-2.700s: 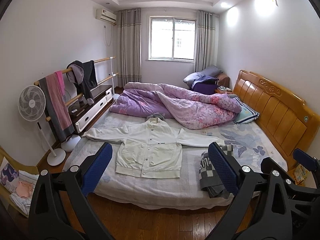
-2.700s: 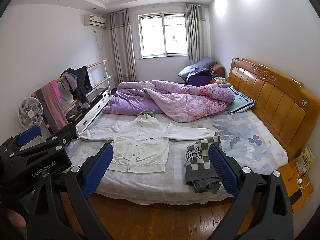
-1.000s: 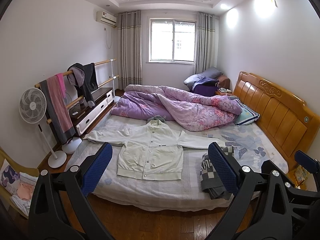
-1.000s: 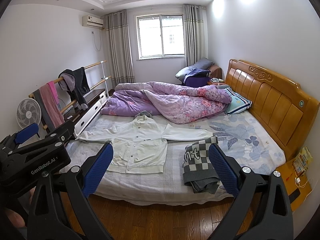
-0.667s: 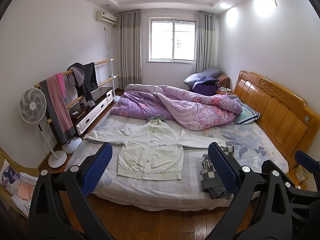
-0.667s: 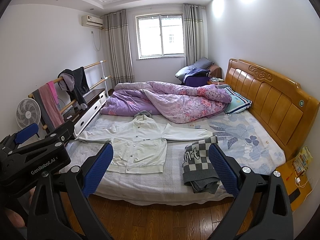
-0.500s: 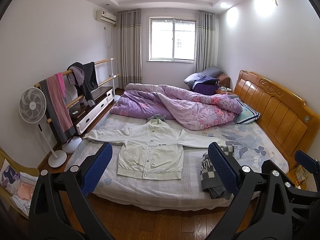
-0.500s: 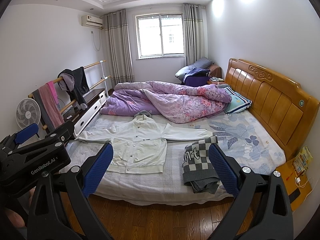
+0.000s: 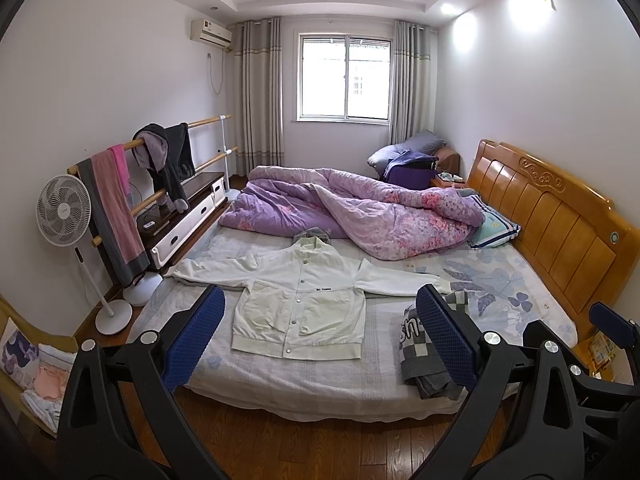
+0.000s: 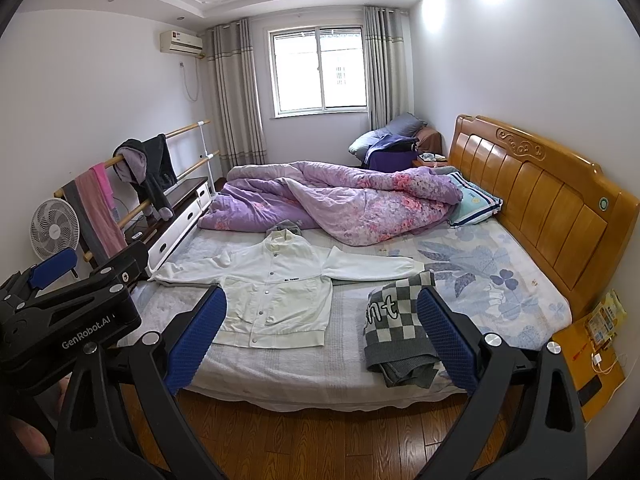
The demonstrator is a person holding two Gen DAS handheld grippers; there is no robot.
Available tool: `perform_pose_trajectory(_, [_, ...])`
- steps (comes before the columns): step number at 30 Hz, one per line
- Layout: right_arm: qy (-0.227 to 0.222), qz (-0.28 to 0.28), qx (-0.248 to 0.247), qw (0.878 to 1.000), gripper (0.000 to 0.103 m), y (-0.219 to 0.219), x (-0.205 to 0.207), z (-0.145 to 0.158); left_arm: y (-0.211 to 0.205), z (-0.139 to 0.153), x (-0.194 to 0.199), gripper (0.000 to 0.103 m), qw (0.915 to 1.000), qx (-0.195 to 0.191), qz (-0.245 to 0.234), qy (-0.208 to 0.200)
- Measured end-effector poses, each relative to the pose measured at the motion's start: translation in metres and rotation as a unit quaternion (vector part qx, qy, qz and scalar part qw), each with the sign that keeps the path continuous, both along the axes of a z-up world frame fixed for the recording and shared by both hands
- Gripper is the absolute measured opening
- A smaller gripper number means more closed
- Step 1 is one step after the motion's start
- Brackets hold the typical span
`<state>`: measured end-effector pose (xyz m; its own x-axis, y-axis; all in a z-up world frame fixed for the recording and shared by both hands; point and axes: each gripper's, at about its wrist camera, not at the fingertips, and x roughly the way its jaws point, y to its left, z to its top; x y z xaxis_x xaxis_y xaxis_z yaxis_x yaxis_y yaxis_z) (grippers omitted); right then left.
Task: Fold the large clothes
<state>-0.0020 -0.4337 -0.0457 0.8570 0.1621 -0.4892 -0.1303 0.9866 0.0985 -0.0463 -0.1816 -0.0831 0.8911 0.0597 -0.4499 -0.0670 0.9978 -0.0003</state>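
Note:
A white button-up jacket (image 9: 304, 304) (image 10: 276, 296) lies flat on the bed (image 9: 304, 380) (image 10: 304, 376), front up, both sleeves spread sideways. To its right sits a folded grey checked garment (image 9: 420, 344) (image 10: 396, 332) near the bed's front edge. My left gripper (image 9: 320, 332) hangs open over the wooden floor in front of the bed, well short of the jacket, holding nothing. My right gripper (image 10: 320, 332) is open too and empty, at a similar distance. The left gripper's body shows at the left of the right wrist view.
A bunched purple floral quilt (image 9: 360, 216) and a pillow (image 9: 494, 230) fill the bed's far half. The wooden headboard (image 9: 548, 216) runs along the right. Left of the bed stand a fan (image 9: 64, 212), a clothes rail with hung garments (image 9: 160, 160) and a low cabinet (image 9: 188, 216).
Both views have drawn back slightly from the bed and then settled; over the last half second nothing visibly moves. Both grippers stay open.

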Motion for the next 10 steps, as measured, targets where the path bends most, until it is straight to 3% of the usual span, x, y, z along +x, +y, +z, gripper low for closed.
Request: perform_pose_trajectory(10, [0.002,-0.002,-0.001,1.000,0.093,0.0017,-0.0004,-0.0006,0.0048,-0.0032,0.0046,0.097,1.0000,0.000,-0.001,0.004])
